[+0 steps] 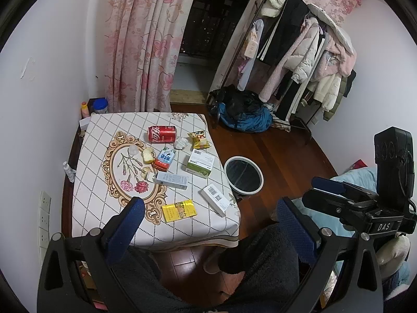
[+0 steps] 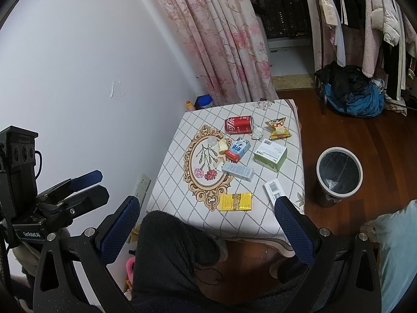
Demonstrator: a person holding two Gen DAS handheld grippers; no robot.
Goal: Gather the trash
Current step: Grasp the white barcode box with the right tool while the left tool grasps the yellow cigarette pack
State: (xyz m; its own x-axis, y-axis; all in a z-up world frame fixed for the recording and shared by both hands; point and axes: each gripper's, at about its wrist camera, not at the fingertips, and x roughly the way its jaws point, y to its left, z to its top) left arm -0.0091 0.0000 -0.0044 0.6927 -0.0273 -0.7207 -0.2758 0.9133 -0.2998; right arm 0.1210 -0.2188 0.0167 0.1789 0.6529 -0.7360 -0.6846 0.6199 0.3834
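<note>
left gripper (image 1: 208, 219): jaws wide, holding nothing, above the near edge of the table (image 1: 86, 208) | right gripper (image 2: 208, 221): jaws wide, empty, also at the near edge | trash: red can (image 1: 162, 133), snack bag (image 1: 199, 139), green box (image 1: 200, 164), yellow pack (image 1: 178, 210) lie on the table | bin (image 1: 243, 175): on the floor just beside the table, right side

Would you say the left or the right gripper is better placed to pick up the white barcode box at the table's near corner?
Right, probably. The white barcode box lies just beyond the right gripper's open fingers and on the bin side. The left gripper, also open, sits nearer the yellow packet.
</note>
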